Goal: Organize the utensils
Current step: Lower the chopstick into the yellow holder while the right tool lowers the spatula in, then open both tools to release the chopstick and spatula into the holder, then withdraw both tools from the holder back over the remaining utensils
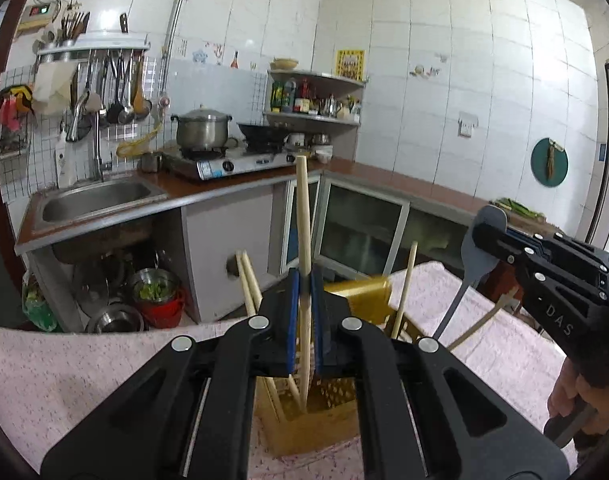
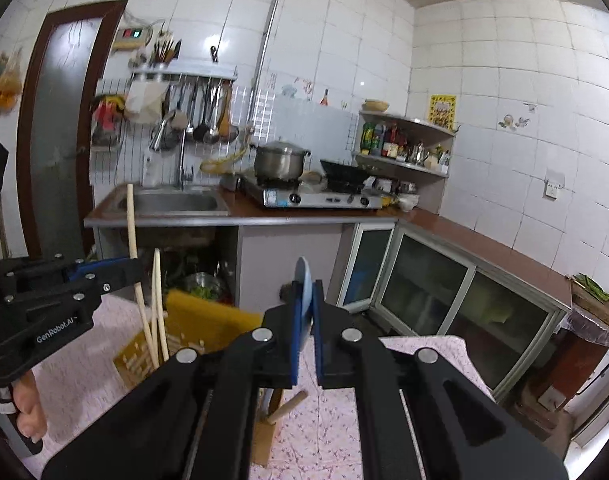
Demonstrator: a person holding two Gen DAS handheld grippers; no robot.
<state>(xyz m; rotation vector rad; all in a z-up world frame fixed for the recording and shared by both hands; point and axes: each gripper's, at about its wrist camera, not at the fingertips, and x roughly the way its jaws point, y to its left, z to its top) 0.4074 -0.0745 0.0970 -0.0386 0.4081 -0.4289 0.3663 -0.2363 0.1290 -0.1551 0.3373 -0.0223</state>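
My left gripper (image 1: 305, 280) is shut on a wooden chopstick (image 1: 302, 208) that stands nearly upright, its lower end inside the yellow slotted utensil holder (image 1: 316, 428) on the table. Other chopsticks (image 1: 248, 280) lean in the same holder. At the right, my right gripper (image 1: 484, 232) is shut on the head of a grey spatula (image 1: 470, 256), whose handle slants down toward the holder. In the right wrist view the right gripper (image 2: 306, 292) pinches the spatula (image 2: 302, 276) edge-on. The left gripper (image 2: 138, 268) with its chopstick (image 2: 131, 220) is over the holder (image 2: 208, 316).
The table carries a pink flowered cloth (image 1: 64, 380). A wooden handle (image 2: 288, 404) shows below the right gripper. A hand (image 1: 564, 396) grips the right tool. Beyond the table run a counter with a sink (image 1: 96, 200), a stove (image 1: 232, 164) with pots, and glass-door cabinets (image 2: 424, 292).
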